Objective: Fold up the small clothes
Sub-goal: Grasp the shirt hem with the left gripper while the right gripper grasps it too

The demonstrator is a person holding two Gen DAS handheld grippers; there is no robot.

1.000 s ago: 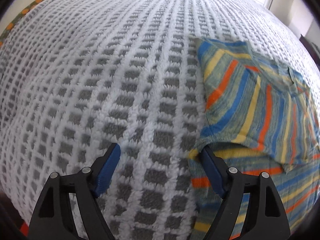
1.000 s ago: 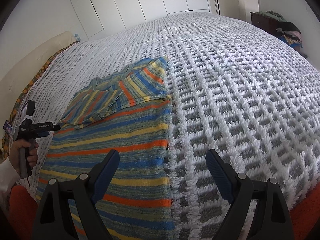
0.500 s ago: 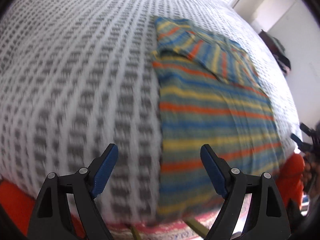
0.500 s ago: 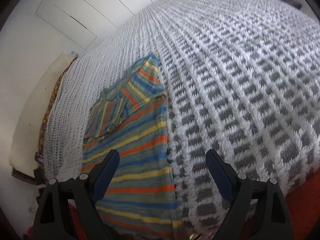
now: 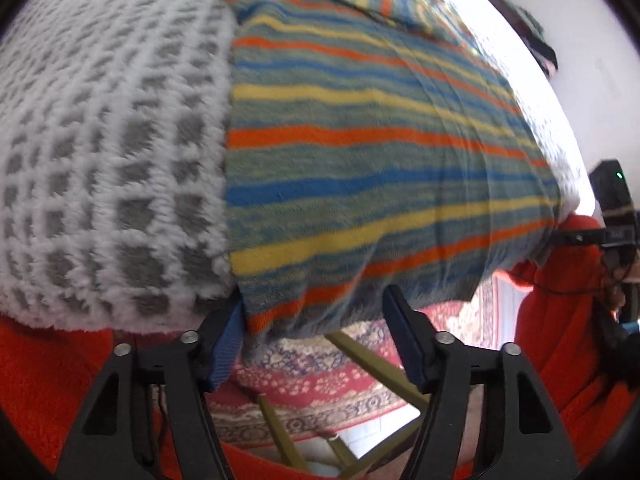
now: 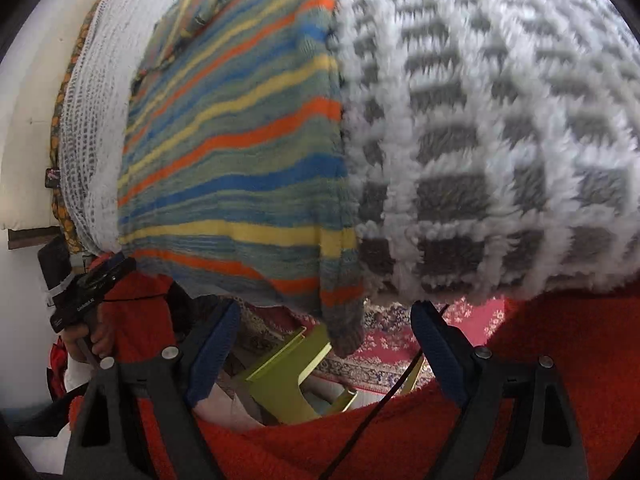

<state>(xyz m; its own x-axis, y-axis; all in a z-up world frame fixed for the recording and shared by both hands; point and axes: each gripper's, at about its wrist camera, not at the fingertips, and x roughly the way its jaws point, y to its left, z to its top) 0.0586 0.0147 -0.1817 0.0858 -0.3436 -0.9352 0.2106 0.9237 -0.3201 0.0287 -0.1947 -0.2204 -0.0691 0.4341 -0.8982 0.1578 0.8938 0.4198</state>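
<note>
A striped knit garment [image 5: 360,152] in orange, blue, yellow and green lies flat on the white-and-grey checked blanket [image 5: 104,152], its top part folded over at the far end. Its hem hangs over the bed's near edge. My left gripper [image 5: 314,304] points steeply down at the hem's left corner; its jaws are closing with the hem between them, and the left pad [image 5: 232,336] touches the cloth edge. My right gripper [image 6: 325,308] straddles the hanging right corner of the garment [image 6: 240,152], jaws closing, pads clear of the cloth. Each view shows the other gripper in a hand at the frame's side.
Below the bed edge lie a red patterned rug [image 5: 320,372] and a yellow-green frame [image 6: 288,376]. Red fleece [image 6: 560,352] fills the lower part of both views. A dark dresser [image 5: 536,36] stands far right, and a wall [image 6: 24,120] runs along the left.
Both grippers drew back to the bed's near edge and tipped downward. The garment's hanging hem now lies between each pair of jaws. The left jaws stand narrower than before.
</note>
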